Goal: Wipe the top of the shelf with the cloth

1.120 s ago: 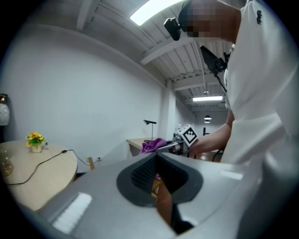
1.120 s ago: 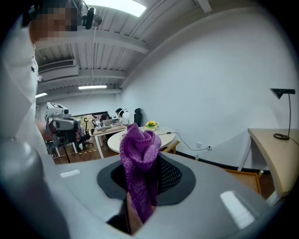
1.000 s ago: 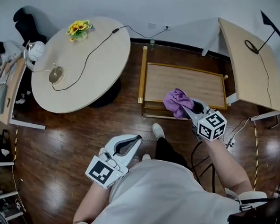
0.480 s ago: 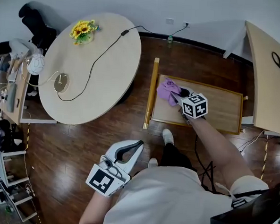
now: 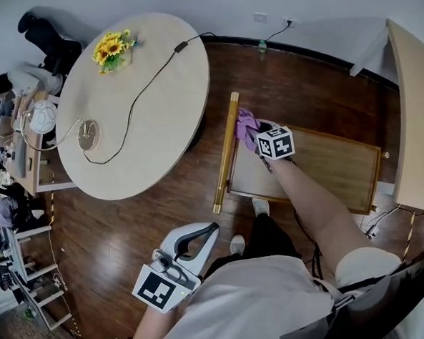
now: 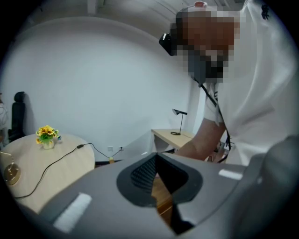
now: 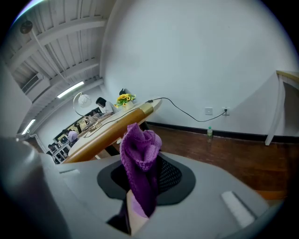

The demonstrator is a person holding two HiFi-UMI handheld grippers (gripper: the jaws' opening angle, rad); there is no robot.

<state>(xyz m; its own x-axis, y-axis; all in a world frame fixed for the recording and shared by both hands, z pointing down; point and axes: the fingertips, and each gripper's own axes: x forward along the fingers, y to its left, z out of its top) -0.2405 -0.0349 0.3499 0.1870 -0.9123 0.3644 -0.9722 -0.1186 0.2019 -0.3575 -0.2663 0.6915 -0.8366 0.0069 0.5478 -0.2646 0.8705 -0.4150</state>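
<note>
One purple knit cloth (image 5: 245, 124), bunched, clamped in my right gripper (image 5: 256, 130) at the left end of the one flat wooden shelf (image 5: 327, 165), centre right. My left gripper (image 5: 207, 231) is closed, empty, bottom centre. One round pale table (image 5: 145, 89), upper left.

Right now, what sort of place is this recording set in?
Likely an office or lab room: round table with flowers, desk by the wall, low shelf on wood floor.
</note>
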